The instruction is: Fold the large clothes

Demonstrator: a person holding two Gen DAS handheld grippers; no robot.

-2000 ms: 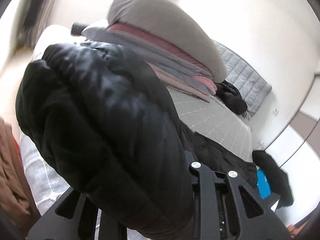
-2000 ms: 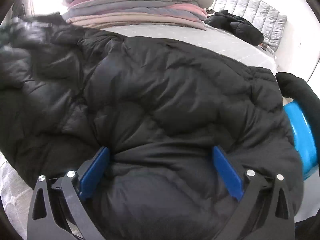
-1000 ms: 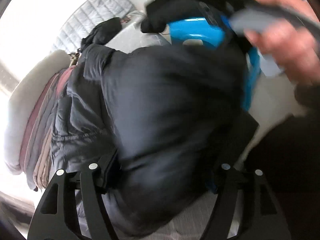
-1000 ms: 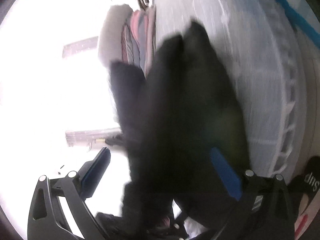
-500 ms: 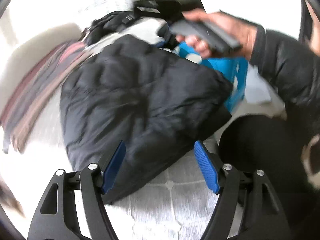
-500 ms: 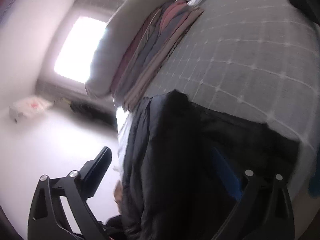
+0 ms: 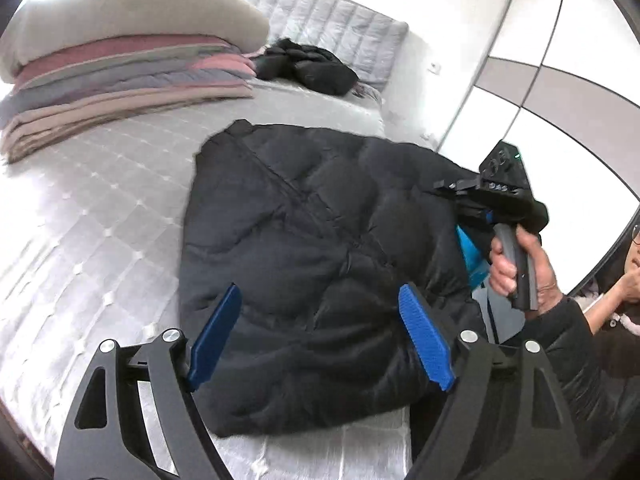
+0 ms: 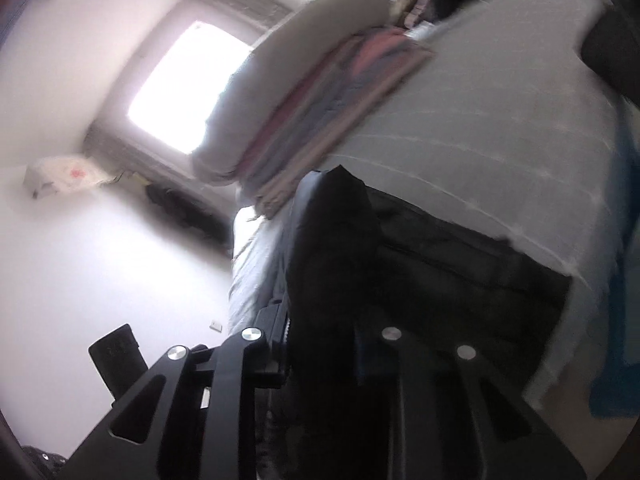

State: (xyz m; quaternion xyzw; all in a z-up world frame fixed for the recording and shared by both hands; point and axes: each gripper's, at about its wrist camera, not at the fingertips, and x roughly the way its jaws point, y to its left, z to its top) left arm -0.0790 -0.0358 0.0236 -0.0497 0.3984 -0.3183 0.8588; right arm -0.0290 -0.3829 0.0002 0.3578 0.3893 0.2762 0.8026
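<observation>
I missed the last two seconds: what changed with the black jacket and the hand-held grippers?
The left hand-held gripper let its bundled part go and opened; the black jacket now lies folded on the bed. The right hand-held gripper closed on its edge. The blanket stack stayed.

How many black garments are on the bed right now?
2. A folded black puffer jacket lies on the grey quilted mattress before the claws; a crumpled black garment sits near the grey headboard. Others may be hidden.

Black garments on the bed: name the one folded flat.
The black puffer jacket under the left claw; the other black garment lies crumpled by the headboard.
</observation>
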